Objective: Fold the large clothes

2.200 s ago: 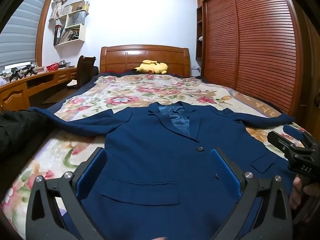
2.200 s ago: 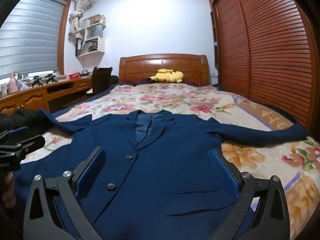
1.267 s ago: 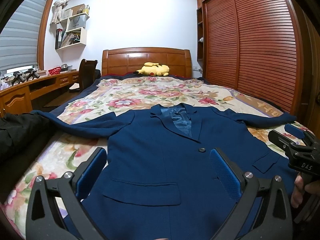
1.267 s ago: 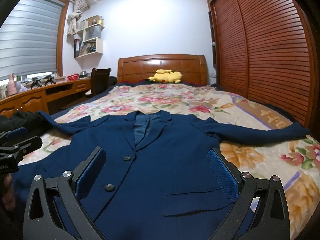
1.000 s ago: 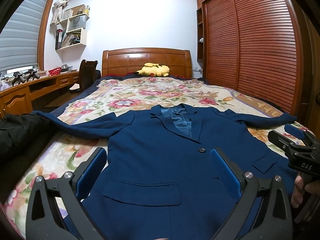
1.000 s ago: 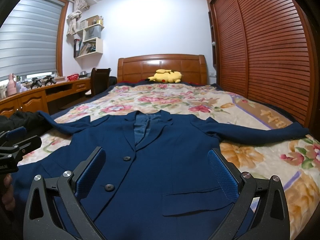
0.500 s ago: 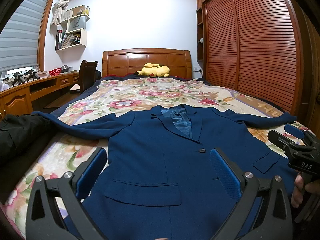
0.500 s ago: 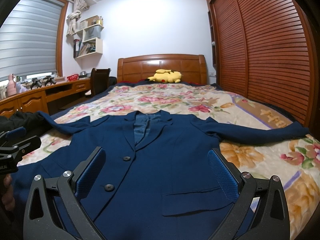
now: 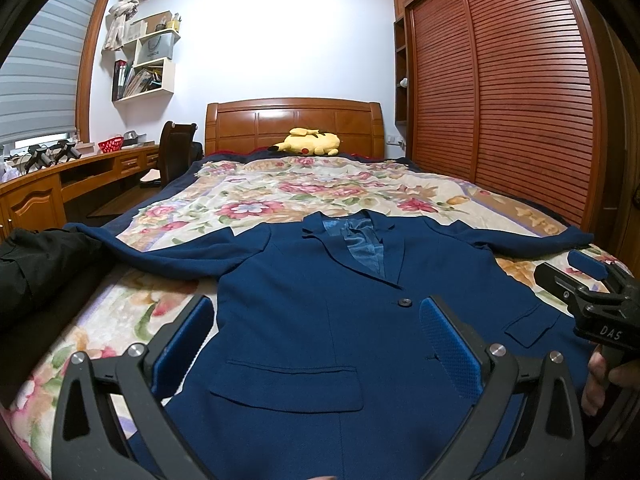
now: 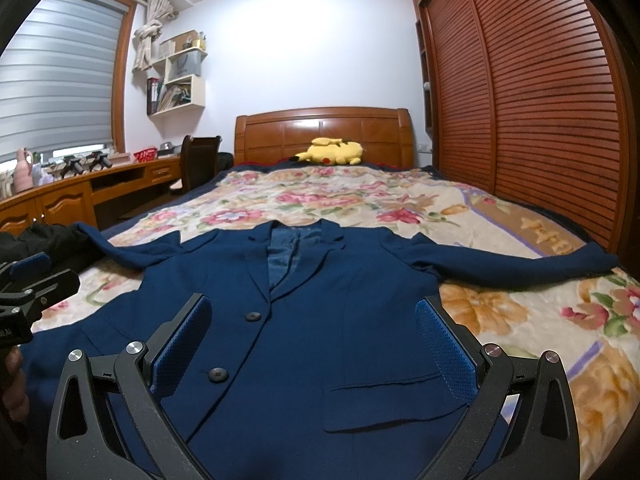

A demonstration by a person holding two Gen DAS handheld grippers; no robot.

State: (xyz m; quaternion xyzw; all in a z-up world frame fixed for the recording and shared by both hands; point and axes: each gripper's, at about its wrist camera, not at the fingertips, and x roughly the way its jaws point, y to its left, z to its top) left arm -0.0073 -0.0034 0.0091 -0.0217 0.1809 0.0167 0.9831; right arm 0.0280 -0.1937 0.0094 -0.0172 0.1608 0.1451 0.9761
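A navy blue suit jacket lies flat and face up on the floral bedspread, sleeves spread to both sides, collar toward the headboard. It also shows in the right wrist view. My left gripper is open and empty, held above the jacket's lower left front near a pocket. My right gripper is open and empty above the lower right front. Each gripper shows at the edge of the other's view: the right gripper and the left gripper.
A yellow plush toy lies by the wooden headboard. Louvred wardrobe doors run along the right. A wooden desk and chair stand at the left. A black garment lies off the bed's left edge.
Both grippers rose and tilted slightly in the first second, so the jacket sits a little lower in view. Since then almost nothing has moved. The jacket has not moved.
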